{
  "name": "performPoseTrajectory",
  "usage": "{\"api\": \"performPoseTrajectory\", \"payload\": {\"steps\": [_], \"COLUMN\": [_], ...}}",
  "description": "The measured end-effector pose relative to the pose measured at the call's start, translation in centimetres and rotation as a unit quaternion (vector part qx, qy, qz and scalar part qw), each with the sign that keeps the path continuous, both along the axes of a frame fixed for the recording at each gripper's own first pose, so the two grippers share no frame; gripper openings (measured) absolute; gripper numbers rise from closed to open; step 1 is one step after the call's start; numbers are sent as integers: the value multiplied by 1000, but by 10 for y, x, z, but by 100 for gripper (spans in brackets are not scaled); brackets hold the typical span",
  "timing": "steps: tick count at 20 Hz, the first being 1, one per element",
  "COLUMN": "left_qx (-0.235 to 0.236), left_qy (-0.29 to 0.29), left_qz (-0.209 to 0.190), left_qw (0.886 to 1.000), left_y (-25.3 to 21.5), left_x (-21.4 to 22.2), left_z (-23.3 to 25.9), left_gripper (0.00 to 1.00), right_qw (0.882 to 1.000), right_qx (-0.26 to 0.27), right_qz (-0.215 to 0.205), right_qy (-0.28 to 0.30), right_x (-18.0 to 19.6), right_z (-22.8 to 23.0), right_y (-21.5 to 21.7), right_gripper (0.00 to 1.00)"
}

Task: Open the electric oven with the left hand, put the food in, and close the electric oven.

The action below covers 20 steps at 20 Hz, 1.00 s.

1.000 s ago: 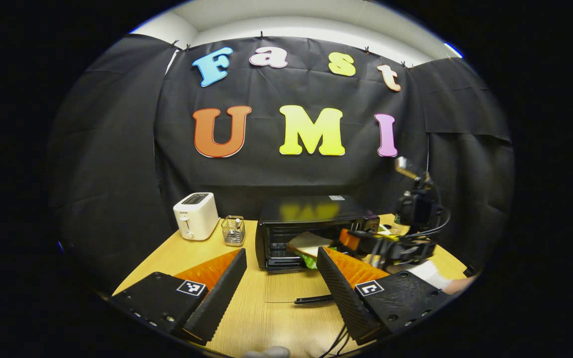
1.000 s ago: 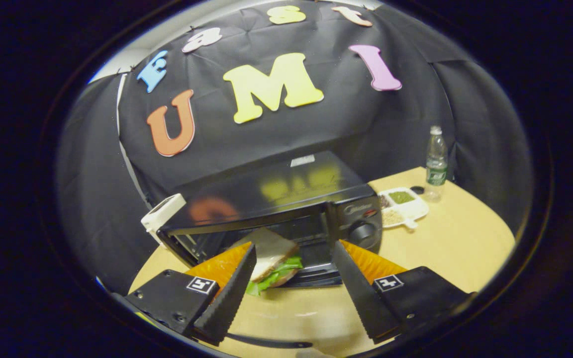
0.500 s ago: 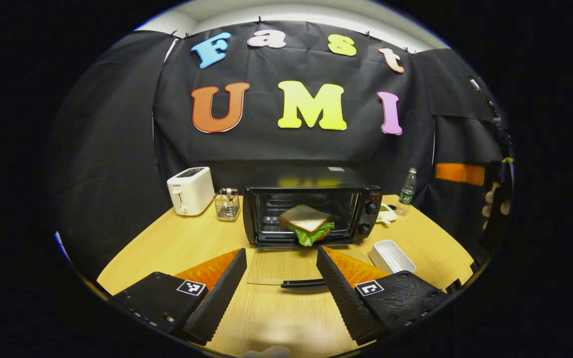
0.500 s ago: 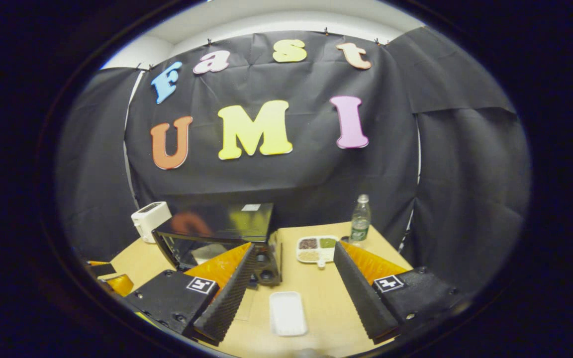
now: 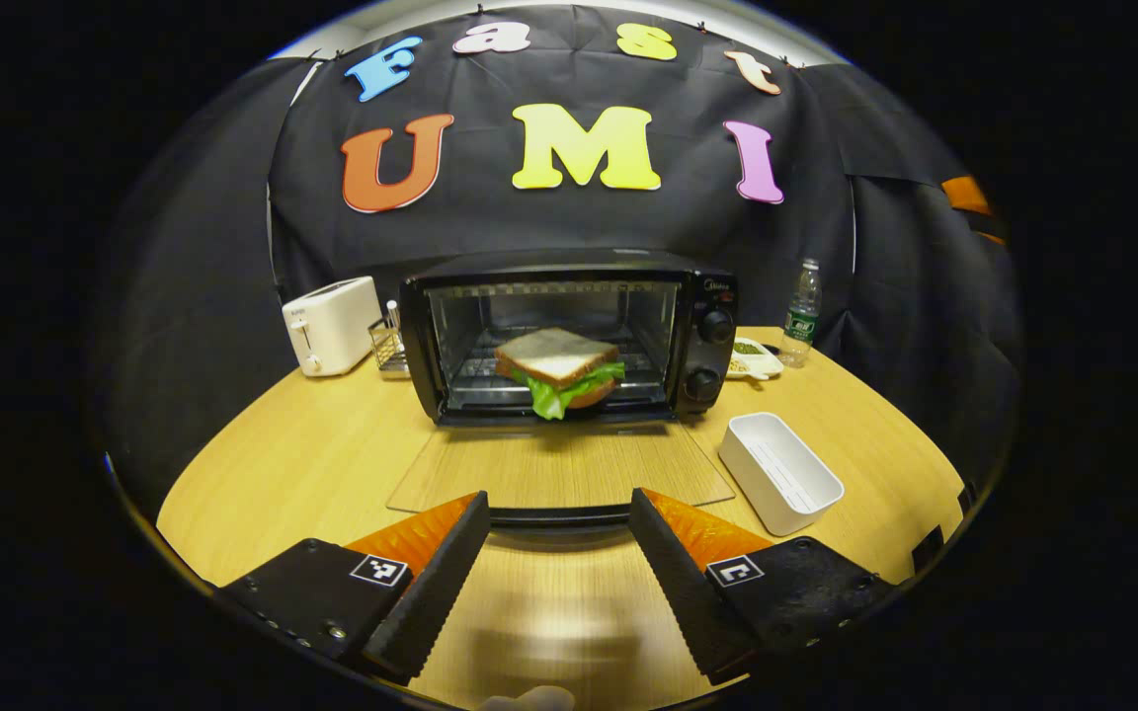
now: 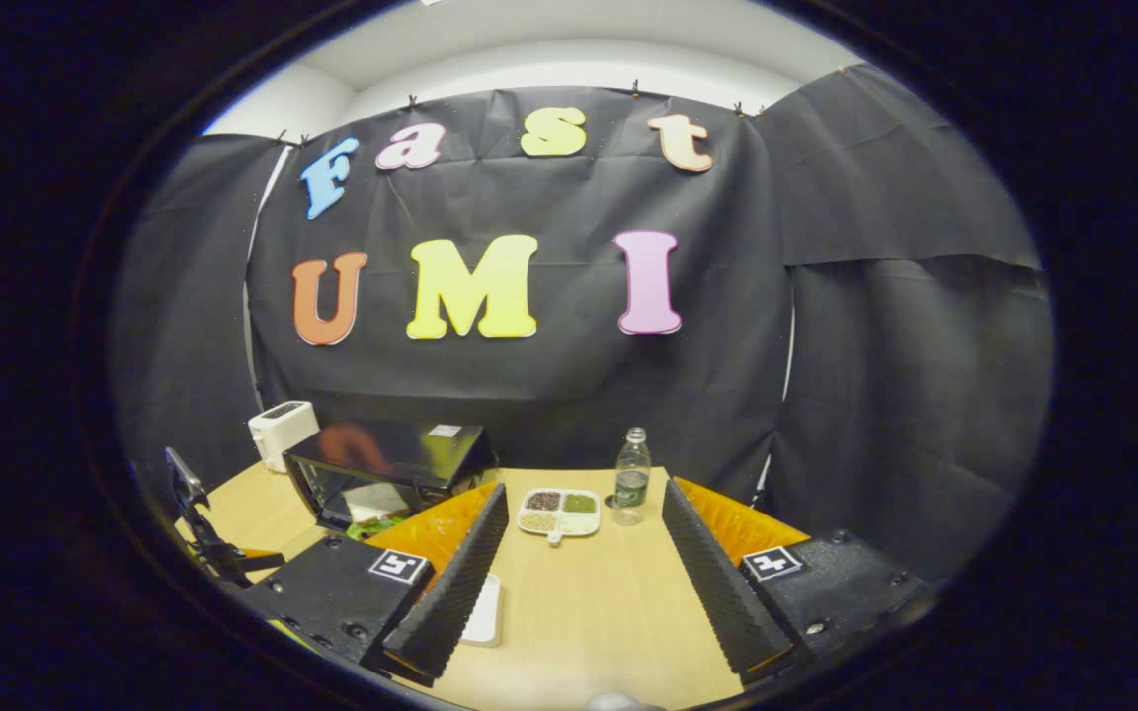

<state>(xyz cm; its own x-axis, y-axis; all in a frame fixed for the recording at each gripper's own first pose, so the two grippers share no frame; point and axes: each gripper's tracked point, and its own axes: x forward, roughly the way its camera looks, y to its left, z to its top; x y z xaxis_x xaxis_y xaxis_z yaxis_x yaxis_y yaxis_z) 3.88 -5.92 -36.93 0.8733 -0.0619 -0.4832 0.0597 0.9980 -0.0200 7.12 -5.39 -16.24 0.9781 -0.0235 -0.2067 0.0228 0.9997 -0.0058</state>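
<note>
A white toaster (image 5: 330, 324) is standing at the table's (image 5: 283, 474) back left, a wire rack (image 5: 387, 346) just beside it; a white tray (image 5: 779, 473), divided dish (image 6: 558, 512) and water bottle (image 6: 632, 477) are sitting to the right

The pale wooden tabletop (image 5: 312, 464) is lit evenly from overhead; edges are bowed by fisheye distortion, and soft shadows are cast
</note>
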Motion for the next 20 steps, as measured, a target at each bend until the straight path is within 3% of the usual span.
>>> {"api": "performPoseTrajectory", "payload": {"steps": [1,2,3,8,20], "left_qx": [-1,1,1,14,11], "left_qy": [6,11,18,35,41], "left_qz": [1,2,3,9,5], "left_qw": [1000,1000,1000,999,999], "left_y": [-2,-2,-3,-3,-5], "left_x": [0,0,0,4,14], "left_z": [-5,-12,-20,-47,-55], "left_gripper": [94,94,94,94,93], "right_qw": [1000,1000,1000,1000,999], "right_qx": [-6,-10,-13,-12,8], "right_qz": [-3,-4,-5,-7,-14], "right_qy": [1,2,3,20,51], "right_x": [-4,-7,-9,-15,-12], "right_z": [1,2,1,-11,-37], "right_y": [-8,-15,-19,-29,-32], "right_gripper": [100,100,90,90,90]}}
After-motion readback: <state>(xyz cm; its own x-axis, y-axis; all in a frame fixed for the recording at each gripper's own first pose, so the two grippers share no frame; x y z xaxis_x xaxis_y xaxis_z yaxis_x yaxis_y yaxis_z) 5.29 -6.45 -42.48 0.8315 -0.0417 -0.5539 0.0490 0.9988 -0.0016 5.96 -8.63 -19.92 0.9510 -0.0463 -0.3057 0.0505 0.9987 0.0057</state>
